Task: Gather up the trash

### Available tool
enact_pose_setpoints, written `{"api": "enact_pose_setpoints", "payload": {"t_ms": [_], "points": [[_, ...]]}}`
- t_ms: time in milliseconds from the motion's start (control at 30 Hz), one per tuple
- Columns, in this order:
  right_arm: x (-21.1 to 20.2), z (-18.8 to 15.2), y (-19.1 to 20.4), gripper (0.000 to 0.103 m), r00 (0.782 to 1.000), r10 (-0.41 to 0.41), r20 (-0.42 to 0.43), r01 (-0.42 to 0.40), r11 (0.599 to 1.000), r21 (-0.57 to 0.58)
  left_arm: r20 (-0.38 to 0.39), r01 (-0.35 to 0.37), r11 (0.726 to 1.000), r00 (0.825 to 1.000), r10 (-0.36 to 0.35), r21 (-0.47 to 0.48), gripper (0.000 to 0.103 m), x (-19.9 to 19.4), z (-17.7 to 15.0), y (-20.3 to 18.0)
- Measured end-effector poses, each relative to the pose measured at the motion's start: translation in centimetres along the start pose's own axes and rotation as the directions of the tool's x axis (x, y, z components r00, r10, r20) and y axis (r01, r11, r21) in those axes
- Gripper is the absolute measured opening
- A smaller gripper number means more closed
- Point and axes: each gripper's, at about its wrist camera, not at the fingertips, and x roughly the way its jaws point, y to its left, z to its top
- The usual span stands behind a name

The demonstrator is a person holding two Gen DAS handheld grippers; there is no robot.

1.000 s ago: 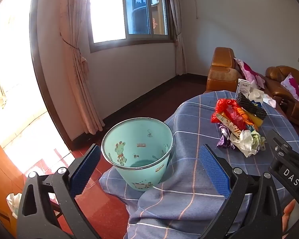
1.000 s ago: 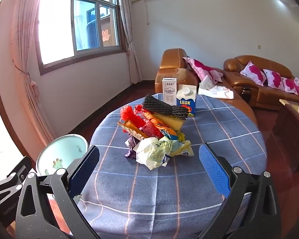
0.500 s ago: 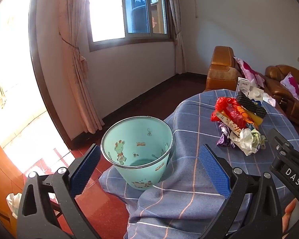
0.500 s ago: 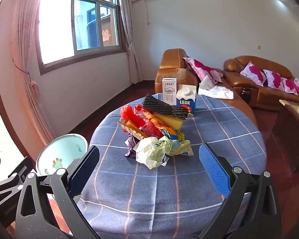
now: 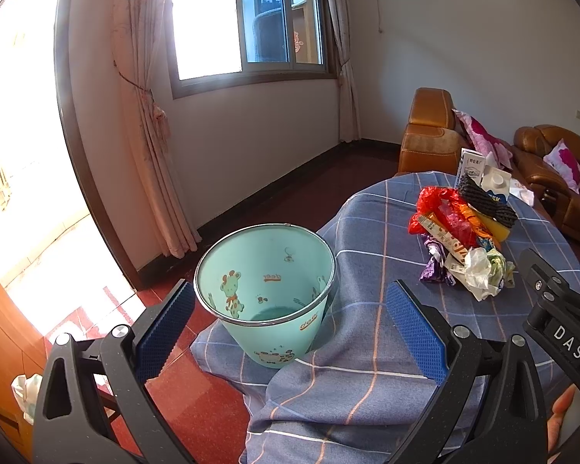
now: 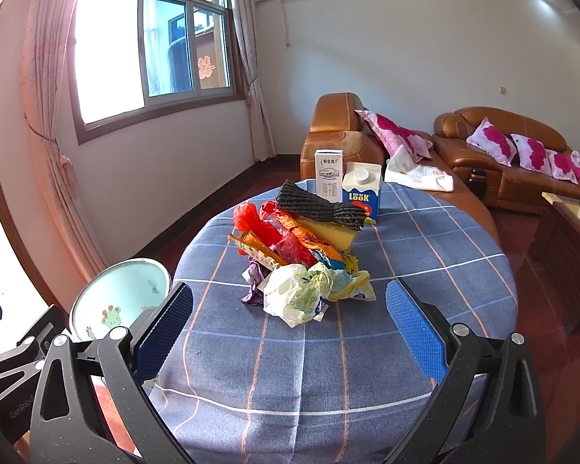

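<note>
Trash (image 6: pixel 305 255) sits heaped mid-table (image 6: pixel 425 255), wrappers and bags so tangled I can't tell most apart; two cartons (image 6: pixel 346 185) stand behind it, partly hidden. My right gripper (image 6: pixel 290 326) is spread wide and empty, short of the heap. My left gripper (image 5: pixel 290 324), also spread, frames the bin (image 5: pixel 265 294), its base lost in the cloth.

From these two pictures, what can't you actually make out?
- Bin base: left wrist view, lower part hidden by the draped tablecloth.
- Bin in the right wrist view: partly covered by the right tongs.
- Bottom of the trash pile: buried under upper wrappers.
- Tall carton print: too small to read.
- Left tongs: handles cut off by frame.
</note>
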Motion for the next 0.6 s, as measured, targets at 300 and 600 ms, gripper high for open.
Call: {"api": "enact_pose_setpoints", "payload": {"t_ms": [300, 600], "points": [[0.05, 0.02, 0.09, 0.098, 1.000, 0.002, -0.001, -0.002, 1.000, -0.007, 0.001, 0.000, 1.000, 1.000, 0.000, -0.002, 0.097, -0.08, -0.05, 0.02], [0.04, 0.00, 0.26, 0.098, 1.000, 0.003, -0.002, -0.003, 1.000, -0.007, 0.000, -0.001, 1.000, 1.000, 0.001, 0.000, 0.097, 0.06, -0.08, 0.00]]}}
